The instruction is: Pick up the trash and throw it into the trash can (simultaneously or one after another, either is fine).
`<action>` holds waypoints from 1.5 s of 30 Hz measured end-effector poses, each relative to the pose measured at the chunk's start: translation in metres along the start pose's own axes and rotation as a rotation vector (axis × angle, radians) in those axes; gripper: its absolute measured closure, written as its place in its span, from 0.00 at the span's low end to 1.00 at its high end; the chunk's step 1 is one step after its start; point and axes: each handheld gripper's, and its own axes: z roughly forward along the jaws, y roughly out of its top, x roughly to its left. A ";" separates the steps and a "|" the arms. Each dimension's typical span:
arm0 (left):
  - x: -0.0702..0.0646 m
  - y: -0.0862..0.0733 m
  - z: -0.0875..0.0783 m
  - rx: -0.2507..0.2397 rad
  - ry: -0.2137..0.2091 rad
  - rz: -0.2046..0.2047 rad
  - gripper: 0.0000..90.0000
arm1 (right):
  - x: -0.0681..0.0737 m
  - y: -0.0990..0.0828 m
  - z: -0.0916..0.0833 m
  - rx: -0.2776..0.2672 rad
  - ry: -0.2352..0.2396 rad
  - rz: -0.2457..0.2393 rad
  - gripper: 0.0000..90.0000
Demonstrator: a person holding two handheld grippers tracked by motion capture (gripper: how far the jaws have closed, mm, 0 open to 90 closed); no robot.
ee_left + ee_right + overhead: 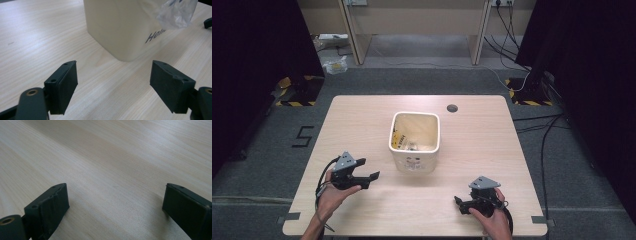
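Observation:
A cream square bin (414,145) stands in the middle of the light wooden table (362,120), with a yellow wrapper and other scraps inside. Clear plastic film (414,165) hangs at its near side. My left gripper (368,169) is held just left of the bin, pointing at it, jaws wide apart and empty. In the left gripper view the bin's wall (117,27) with dark lettering rises ahead of my left gripper (113,82), and the plastic film (175,12) is at top right. My right gripper (458,204) sits near the front right edge, open; in its own view my right gripper (115,205) has bare wood between its jaws.
A round cable hole (452,108) is in the table's far side. Dark curtains flank the table, cables run on the floor at right, and a wooden desk frame stands behind. The other gripper's tip (207,22) peeks in at the right edge.

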 end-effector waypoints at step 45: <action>-0.009 -0.043 0.005 0.138 0.008 0.032 0.23 | 0.000 0.000 0.000 0.002 0.000 0.000 0.08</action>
